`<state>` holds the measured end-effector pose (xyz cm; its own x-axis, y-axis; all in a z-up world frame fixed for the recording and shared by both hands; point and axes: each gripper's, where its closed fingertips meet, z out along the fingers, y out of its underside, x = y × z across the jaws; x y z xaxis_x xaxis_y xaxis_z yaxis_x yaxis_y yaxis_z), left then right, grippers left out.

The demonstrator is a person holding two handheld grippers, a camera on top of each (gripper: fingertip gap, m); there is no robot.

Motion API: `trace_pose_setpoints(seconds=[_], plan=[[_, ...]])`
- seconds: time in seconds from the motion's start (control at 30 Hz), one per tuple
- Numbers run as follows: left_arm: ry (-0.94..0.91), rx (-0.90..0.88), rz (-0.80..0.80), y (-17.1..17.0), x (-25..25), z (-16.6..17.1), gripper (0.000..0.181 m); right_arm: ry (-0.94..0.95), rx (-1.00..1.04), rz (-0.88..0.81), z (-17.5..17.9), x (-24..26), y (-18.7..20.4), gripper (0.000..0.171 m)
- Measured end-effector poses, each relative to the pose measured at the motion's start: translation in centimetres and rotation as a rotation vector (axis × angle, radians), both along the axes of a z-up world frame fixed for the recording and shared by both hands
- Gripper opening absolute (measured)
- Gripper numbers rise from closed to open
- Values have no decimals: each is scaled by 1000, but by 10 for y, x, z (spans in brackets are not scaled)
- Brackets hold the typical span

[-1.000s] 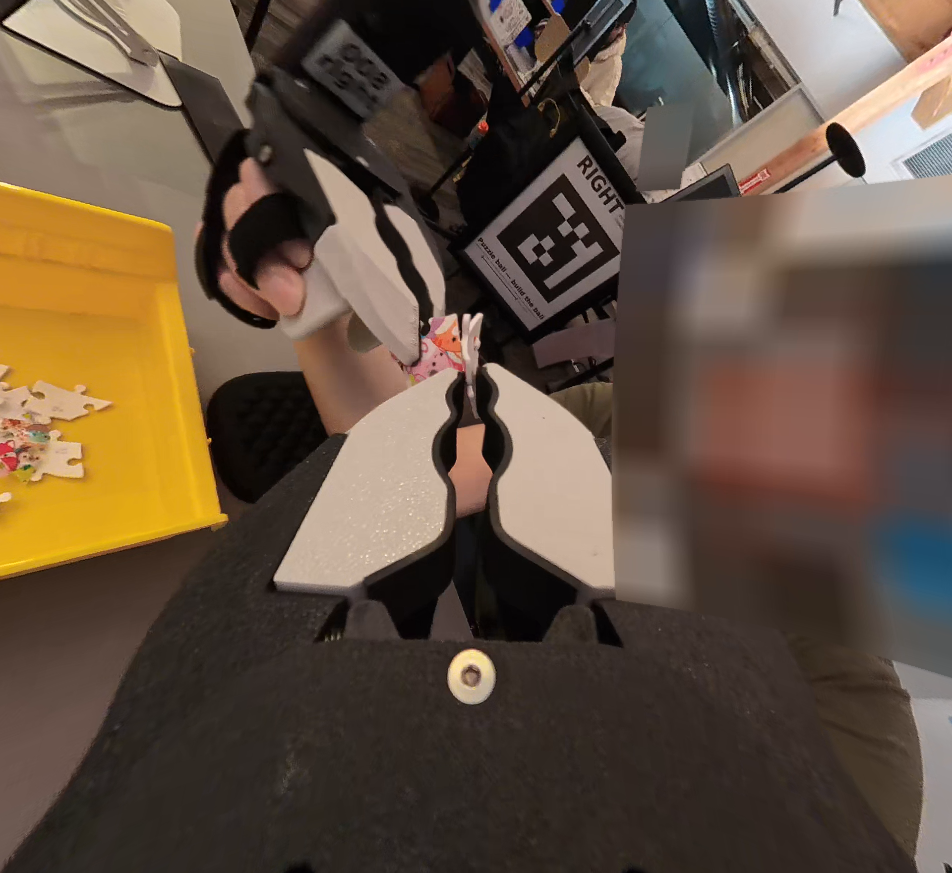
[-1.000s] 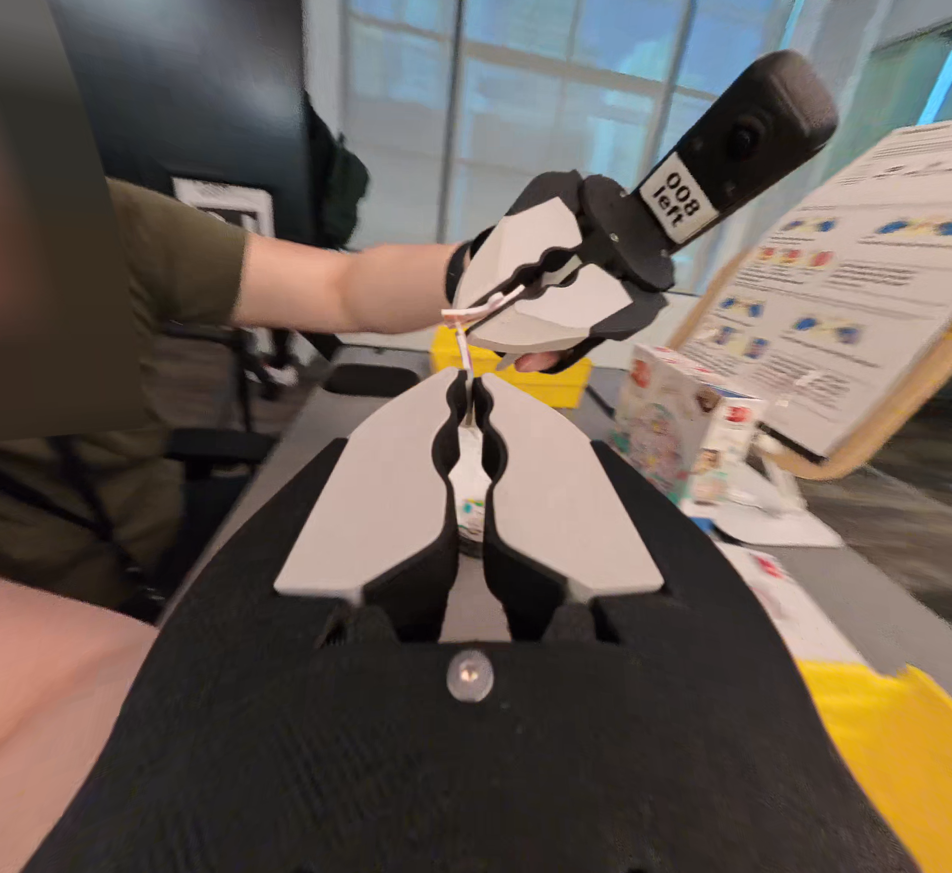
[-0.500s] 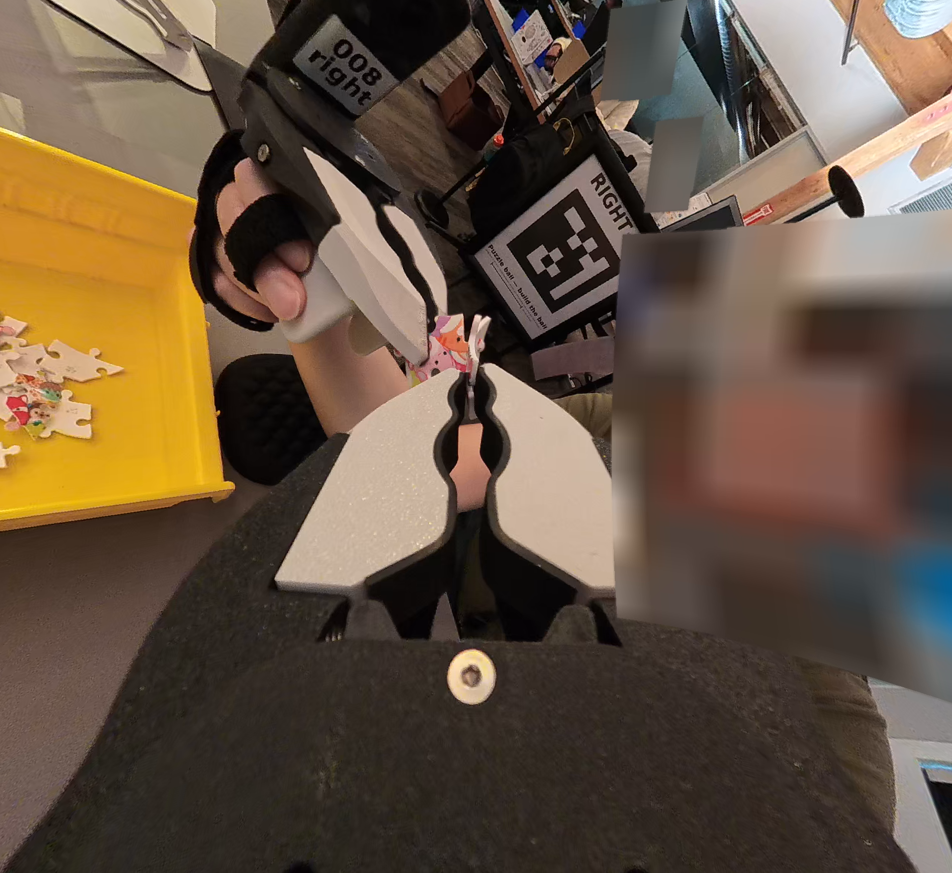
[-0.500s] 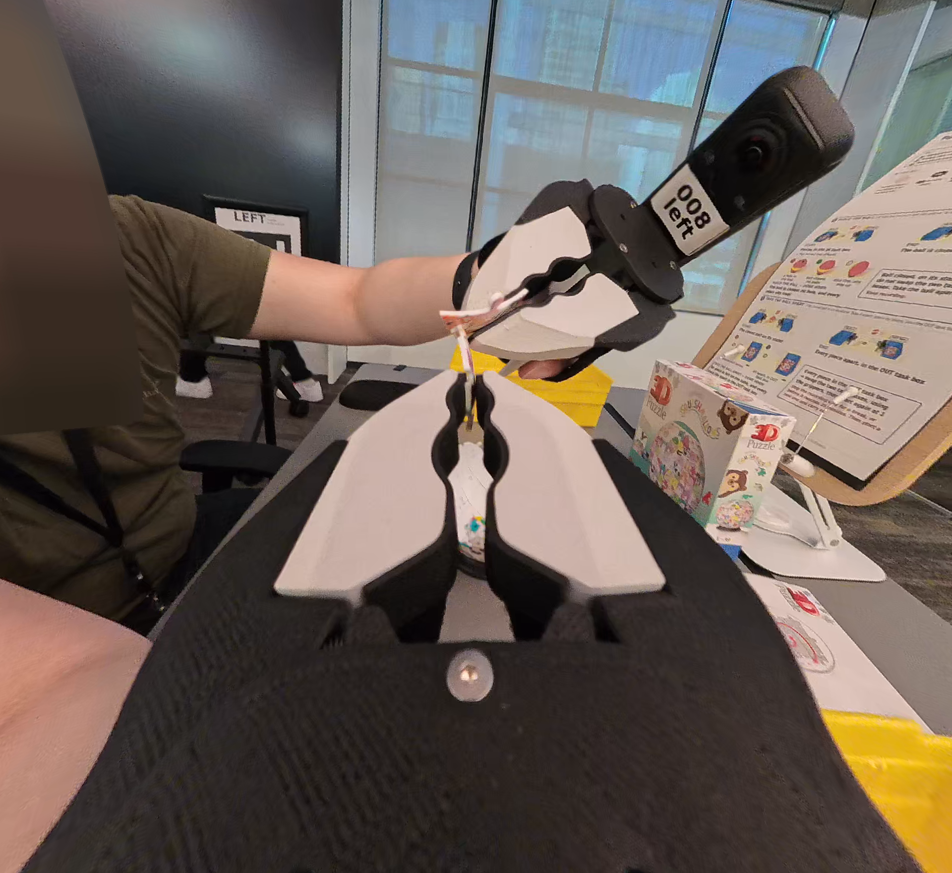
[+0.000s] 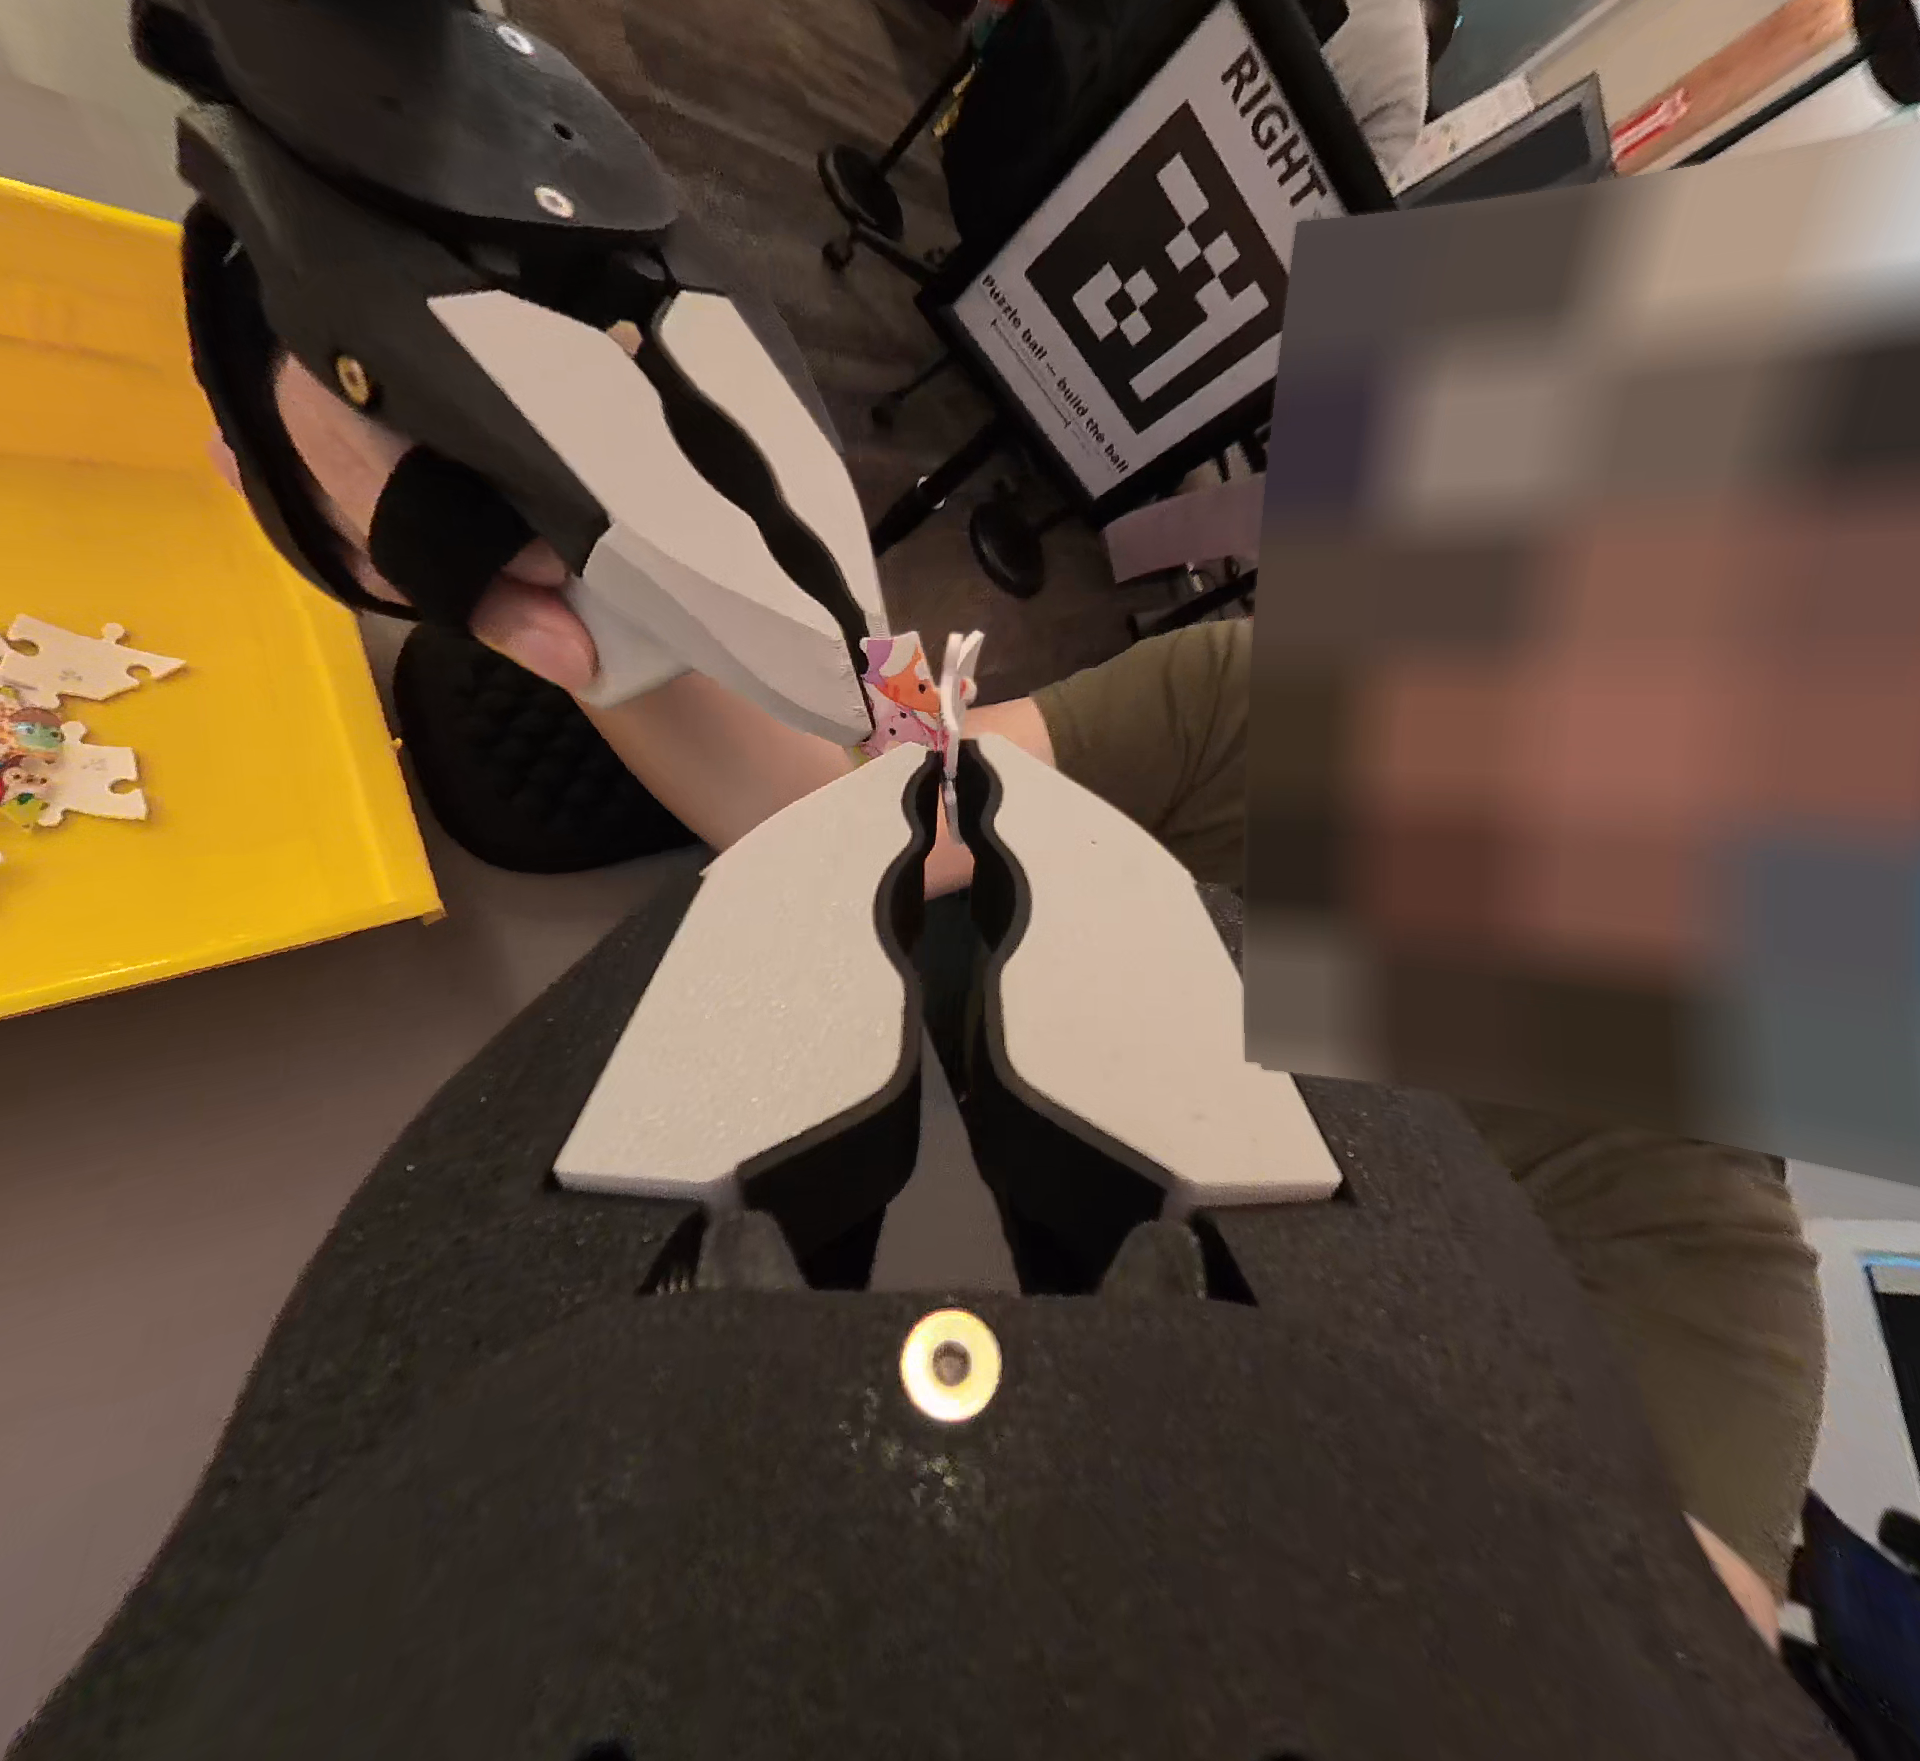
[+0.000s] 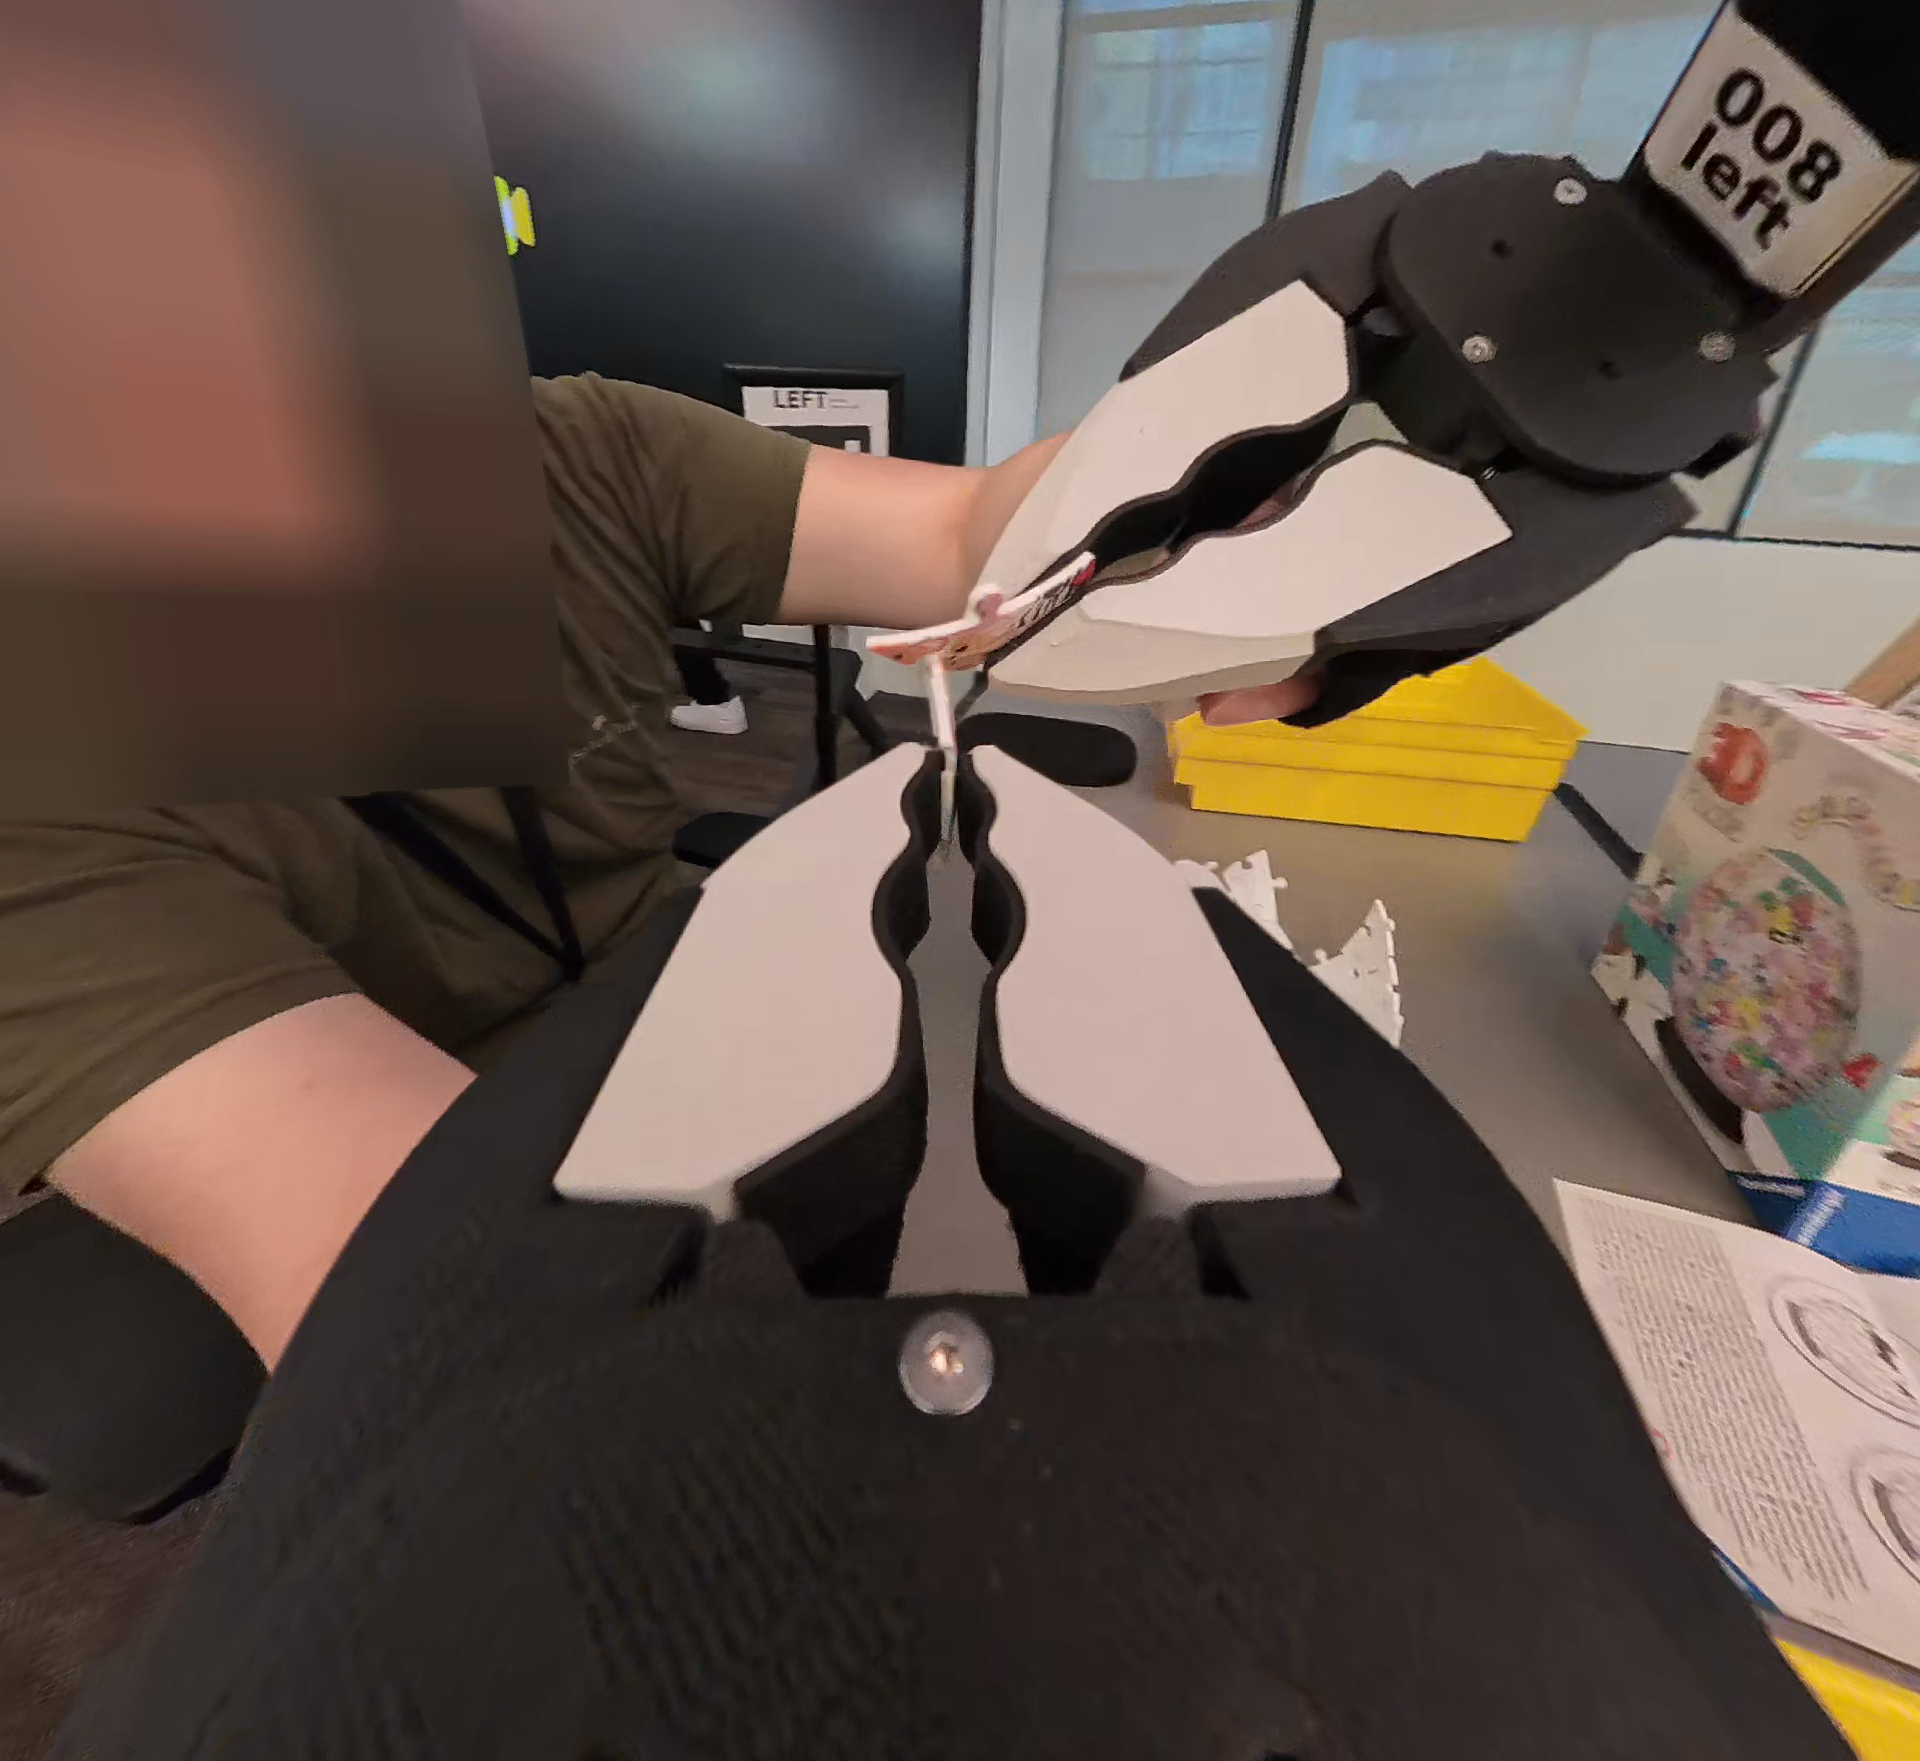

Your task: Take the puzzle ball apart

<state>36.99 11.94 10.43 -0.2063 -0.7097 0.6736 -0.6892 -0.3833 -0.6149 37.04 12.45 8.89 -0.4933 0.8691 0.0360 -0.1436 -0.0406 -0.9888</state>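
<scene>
Both your grippers pinch joined puzzle pieces in mid-air, above the table edge.

Your left gripper [image 5: 948, 755] is closed to a narrow slit on a white-backed piece [image 5: 954, 672]; your right gripper [image 6: 948, 761] is likewise clamped on the pink printed piece [image 5: 896, 688] touching it. Loose pieces [image 5: 73, 745] lie in the yellow tray [image 5: 260, 880]; more white fragments [image 6: 1351, 963] sit on the grey table [image 6: 1496, 984]. Writing shows on both gripper stickers, a marker sign [image 5: 1164, 277], the puzzle box [image 6: 1766, 963] and a leaflet [image 6: 1787, 1420]; not transcribed.
</scene>
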Motion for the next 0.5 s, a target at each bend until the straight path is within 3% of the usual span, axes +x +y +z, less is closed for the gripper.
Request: trace_pose_setpoints(seconds=[0.13, 0.33, 0.5], plan=[[7, 27, 9, 3, -2, 2, 3, 10, -8, 2, 3, -1, 2, 3], [93, 103, -184, -20, -14, -10, 4, -76, -90, 333, -8, -11, -21, 3], [170, 106, -211, -14, -29, -17, 3, -122, -112, 368, -17, -24, -18, 3]])
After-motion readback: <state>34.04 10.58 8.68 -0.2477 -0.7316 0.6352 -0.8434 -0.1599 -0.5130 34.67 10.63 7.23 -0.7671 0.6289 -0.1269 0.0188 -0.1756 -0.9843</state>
